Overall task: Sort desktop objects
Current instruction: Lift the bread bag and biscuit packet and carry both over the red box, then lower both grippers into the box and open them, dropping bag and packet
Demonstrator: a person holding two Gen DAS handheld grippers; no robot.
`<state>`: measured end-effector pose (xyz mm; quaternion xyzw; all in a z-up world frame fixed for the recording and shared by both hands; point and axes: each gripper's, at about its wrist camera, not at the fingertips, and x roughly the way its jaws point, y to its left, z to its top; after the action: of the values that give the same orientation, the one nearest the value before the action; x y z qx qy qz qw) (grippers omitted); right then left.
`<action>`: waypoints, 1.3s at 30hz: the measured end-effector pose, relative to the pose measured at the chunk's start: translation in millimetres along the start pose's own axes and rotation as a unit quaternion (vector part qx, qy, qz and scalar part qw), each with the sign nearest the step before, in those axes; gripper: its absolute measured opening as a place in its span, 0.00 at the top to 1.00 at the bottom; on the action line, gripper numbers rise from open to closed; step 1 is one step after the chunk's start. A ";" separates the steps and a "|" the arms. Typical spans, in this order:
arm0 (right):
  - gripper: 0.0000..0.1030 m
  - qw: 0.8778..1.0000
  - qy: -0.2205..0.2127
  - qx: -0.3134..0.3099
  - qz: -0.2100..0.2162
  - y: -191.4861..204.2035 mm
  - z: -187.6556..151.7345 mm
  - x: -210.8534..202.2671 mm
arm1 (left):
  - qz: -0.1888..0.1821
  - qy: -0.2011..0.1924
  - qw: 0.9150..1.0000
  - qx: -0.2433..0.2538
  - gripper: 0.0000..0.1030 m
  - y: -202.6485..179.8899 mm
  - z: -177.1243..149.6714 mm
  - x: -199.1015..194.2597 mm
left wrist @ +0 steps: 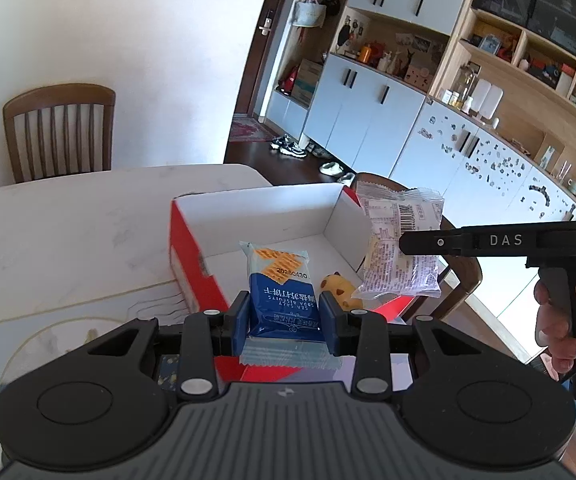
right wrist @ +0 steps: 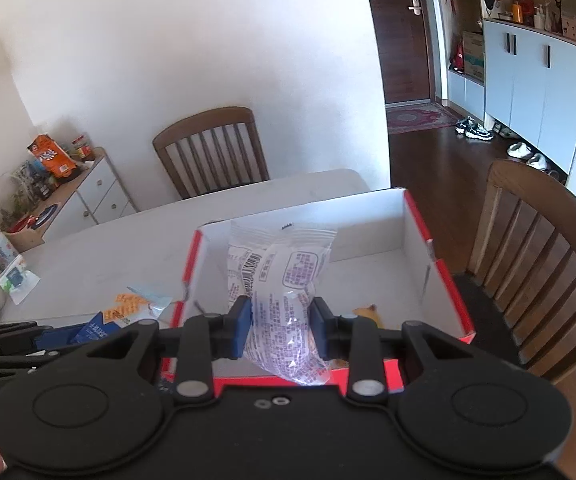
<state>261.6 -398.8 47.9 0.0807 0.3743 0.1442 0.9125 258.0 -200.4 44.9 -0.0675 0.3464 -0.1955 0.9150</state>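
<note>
My left gripper is shut on a blue and orange biscuit packet, held upright over the near rim of the red and white box. My right gripper is shut on a clear snack packet with purple print, held above the same box. In the left wrist view that clear snack packet hangs from the right gripper's black finger over the box's right side. A small yellow spotted toy lies inside the box, and a part of the toy shows past the right gripper.
The box stands on a white marble table near its far right corner. Wooden chairs stand at the far side and right side. A snack wrapper lies at the table's left, beside a low cabinet bearing clutter. A hand grips the right tool.
</note>
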 end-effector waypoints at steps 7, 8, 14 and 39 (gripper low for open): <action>0.70 1.000 0.005 0.005 -0.013 -25.1 8.2 13.6 | 0.000 0.013 1.000 0.014 0.66 -16.2 15.2 33.4; 0.70 1.000 0.007 0.005 -0.013 -29.2 10.0 16.0 | 0.002 0.015 1.000 0.019 0.66 -18.3 16.3 38.5; 0.70 1.000 0.021 -0.001 -0.022 -37.2 19.7 40.0 | 0.014 0.036 0.998 0.043 0.66 -27.7 22.5 73.9; 0.70 0.993 0.100 -0.014 -0.061 -51.4 43.0 160.1 | 0.016 0.147 0.987 0.062 0.66 -38.3 23.4 179.3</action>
<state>411.0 -397.3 -40.4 0.0301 0.4656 0.1012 0.8787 384.1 -308.3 -36.5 0.0248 0.4652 -0.2095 0.8597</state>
